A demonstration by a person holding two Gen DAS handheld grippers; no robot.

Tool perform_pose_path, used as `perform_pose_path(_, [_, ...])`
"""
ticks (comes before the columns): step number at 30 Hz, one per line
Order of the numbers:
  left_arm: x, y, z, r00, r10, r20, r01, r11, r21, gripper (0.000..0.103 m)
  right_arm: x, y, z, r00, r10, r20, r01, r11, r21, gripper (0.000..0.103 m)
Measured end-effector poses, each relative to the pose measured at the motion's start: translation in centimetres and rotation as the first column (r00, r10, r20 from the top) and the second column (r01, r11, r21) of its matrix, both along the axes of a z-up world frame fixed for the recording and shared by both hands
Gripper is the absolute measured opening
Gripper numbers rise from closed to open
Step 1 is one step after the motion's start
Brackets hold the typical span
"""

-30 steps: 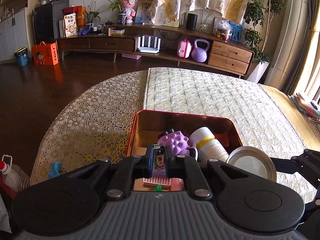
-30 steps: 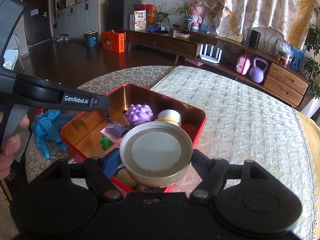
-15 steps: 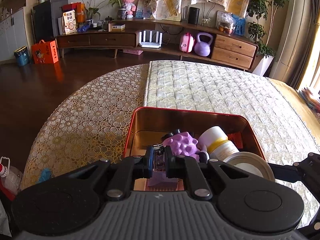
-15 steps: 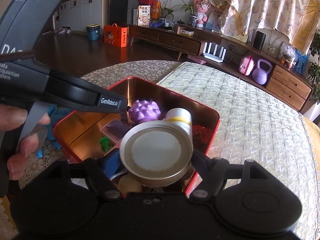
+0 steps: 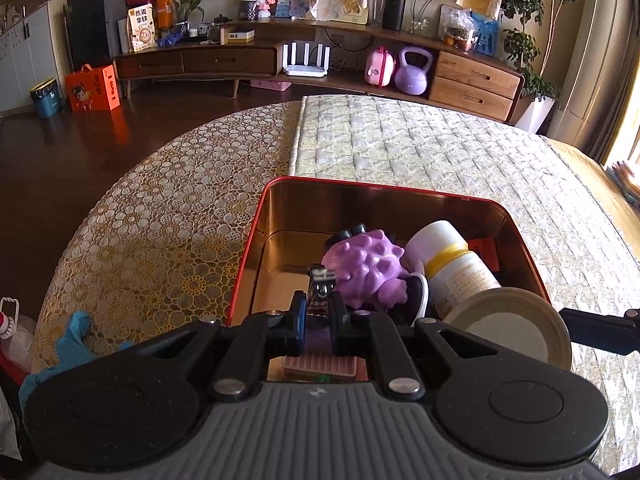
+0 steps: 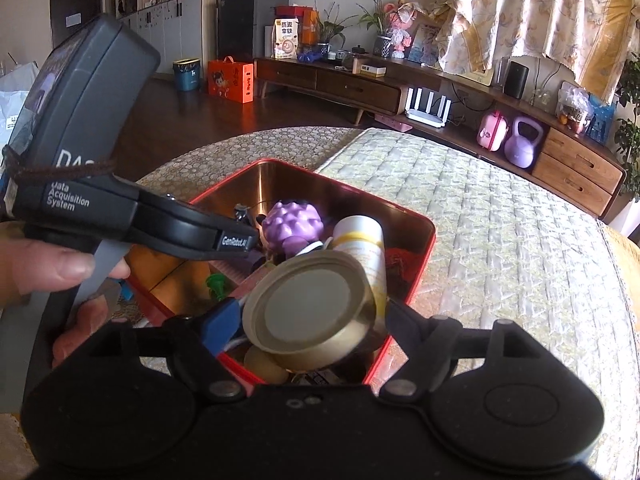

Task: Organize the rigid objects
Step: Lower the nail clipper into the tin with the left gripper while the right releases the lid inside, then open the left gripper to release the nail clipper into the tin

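The landmark is the red rectangular metal tin with a copper-gold inside (image 5: 256,236), which sits on the lace-patterned round tablecloth (image 5: 168,208) beside a pale quilted mat (image 5: 440,148).

The left gripper (image 5: 319,320) hangs over the near edge of the tin, its two black jaws pinched on a small silver nail clipper (image 5: 320,284) that sticks up between them, just left of the purple knobbly massage ball (image 5: 366,266) lying inside the tin.

The right gripper (image 6: 316,316) reaches over the tin's near right corner with its jaws spread wide around a round cream-and-gold metal tin lid-like can (image 6: 310,308); the blue-padded finger (image 6: 222,320) presses on one side and the black one on the other, so it is clamped on that can, which is tilted above the contents.

Inside the tin, right of the ball, lies a white plastic bottle with a yellow band (image 5: 452,260). Near the tin's front wall rest a pink ribbed comb-like piece (image 5: 320,366) and a small green plastic bit (image 6: 216,282).
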State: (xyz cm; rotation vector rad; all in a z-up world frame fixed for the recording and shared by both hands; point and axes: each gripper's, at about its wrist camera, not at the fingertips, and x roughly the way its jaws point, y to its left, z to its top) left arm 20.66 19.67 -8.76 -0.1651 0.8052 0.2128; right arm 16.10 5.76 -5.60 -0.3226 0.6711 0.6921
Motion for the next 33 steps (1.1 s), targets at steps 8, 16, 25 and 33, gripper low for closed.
perform_pose_path(8, [-1.2, -0.4, 0.5, 1.0, 0.002, 0.001, -0.002, 1.0, -0.023, 0.013, -0.2, -1.8, 0.5, 0.999, -0.042, -0.02, 0.043, 0.999, 0.034, 0.083])
perform_pose_path(16, [-3.2, -1.5, 1.9, 0.999, -0.022, 0.033, 0.022, 1.0, -0.007, 0.021, -0.4, -3.9, 1.7, 0.996, -0.079, -0.035, 0.082, 0.993, 0.082, 0.083])
perform_pose_path(25, [-6.1, -2.8, 4.5, 0.992, -0.03, 0.126, 0.025, 0.999, 0.048, 0.083, -1.1, -6.4, 3.5, 0.993, -0.111, -0.035, 0.116, 0.981, 0.158, 0.083])
perform_pose_path(33, [-8.3, -3.8, 5.9, 0.988, -0.025, 0.153, 0.016, 0.998, 0.06, 0.083, -1.8, -9.2, 4.4, 0.992, -0.117, -0.041, 0.123, 0.962, 0.243, 0.101])
